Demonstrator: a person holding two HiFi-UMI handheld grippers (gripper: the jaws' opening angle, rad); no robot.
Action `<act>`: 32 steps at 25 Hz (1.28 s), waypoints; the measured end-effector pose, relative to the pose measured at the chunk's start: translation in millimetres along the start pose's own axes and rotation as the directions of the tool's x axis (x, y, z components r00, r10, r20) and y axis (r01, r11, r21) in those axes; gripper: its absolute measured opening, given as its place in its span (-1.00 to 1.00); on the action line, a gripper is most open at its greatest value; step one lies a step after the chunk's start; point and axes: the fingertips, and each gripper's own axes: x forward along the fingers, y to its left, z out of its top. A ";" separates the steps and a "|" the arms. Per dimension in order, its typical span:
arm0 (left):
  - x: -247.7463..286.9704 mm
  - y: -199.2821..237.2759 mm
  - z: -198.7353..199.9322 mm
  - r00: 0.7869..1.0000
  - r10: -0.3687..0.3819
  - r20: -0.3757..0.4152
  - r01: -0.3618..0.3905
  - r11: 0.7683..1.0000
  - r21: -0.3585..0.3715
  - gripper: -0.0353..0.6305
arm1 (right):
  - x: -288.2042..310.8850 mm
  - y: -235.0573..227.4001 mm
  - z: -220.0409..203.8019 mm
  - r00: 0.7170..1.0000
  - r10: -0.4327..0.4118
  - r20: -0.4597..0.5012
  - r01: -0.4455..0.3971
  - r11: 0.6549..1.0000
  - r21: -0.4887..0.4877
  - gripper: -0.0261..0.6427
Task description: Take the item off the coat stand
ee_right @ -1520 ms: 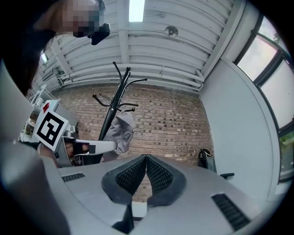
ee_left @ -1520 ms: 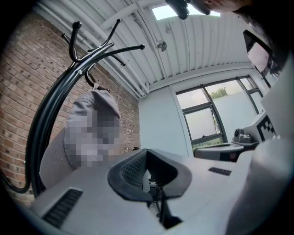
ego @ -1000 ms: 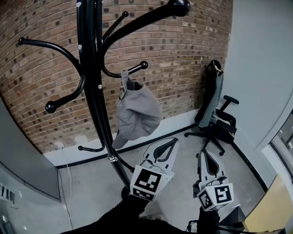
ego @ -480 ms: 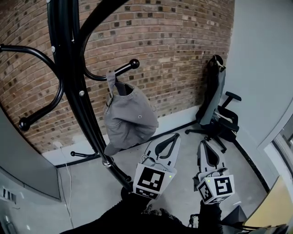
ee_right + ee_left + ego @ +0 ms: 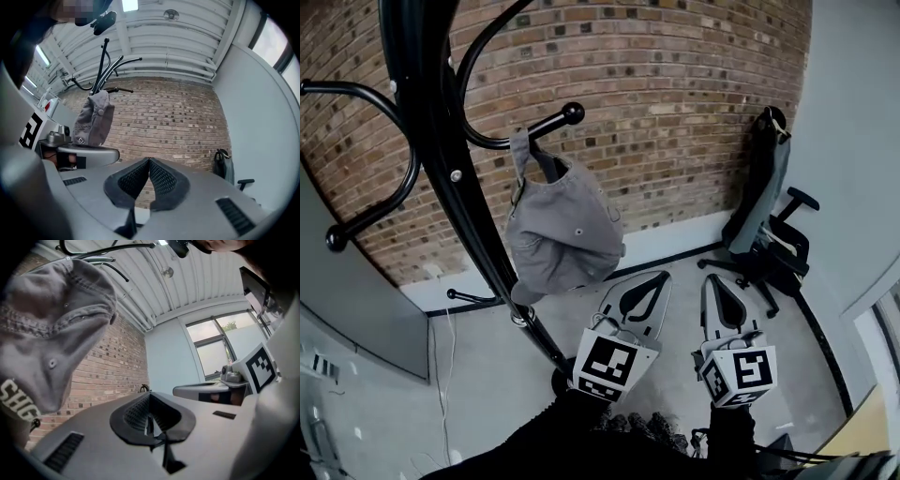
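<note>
A grey cap [image 5: 562, 230] hangs by its back strap from a ball-tipped hook [image 5: 570, 113] of the black coat stand [image 5: 441, 159]. My left gripper [image 5: 663, 277] is shut and empty, its tips just right of and below the cap, apart from it. In the left gripper view the cap [image 5: 47, 343] fills the upper left, above the closed left gripper [image 5: 149, 397]. My right gripper [image 5: 709, 278] is also shut and empty, further right. In the right gripper view the cap [image 5: 93, 119] hangs at the left, beyond the closed right gripper [image 5: 149, 160].
A brick wall [image 5: 675, 112] stands behind the coat stand. A black office chair [image 5: 769, 234] with a dark garment on it sits in the right corner. Other hooks [image 5: 337, 239] of the stand jut out left. A grey panel [image 5: 356, 309] is at the far left.
Both grippers have come forward toward the coat stand, staying shut. The cap now sits closer to the left gripper's tips, and the stand has slid left in the head view.
</note>
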 end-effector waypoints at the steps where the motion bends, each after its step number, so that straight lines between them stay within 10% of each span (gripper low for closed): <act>1: 1.7 0.4 -0.6 1.000 0.016 -0.004 -0.016 1.000 0.003 -0.88 | 3.4 -0.3 -1.0 1.000 0.022 -0.001 -0.022 1.000 0.004 -0.89; 12: 5.2 19.1 -2.1 0.952 0.303 -0.029 -0.302 0.952 0.042 -0.88 | 46.3 1.8 -3.8 0.950 0.313 0.012 -0.314 0.949 0.032 -0.89; 32: -83.5 11.9 -8.5 0.714 0.693 -0.100 -0.687 0.721 0.087 -0.88 | 41.6 67.3 -15.8 0.733 0.678 0.048 -0.679 0.725 0.115 -0.89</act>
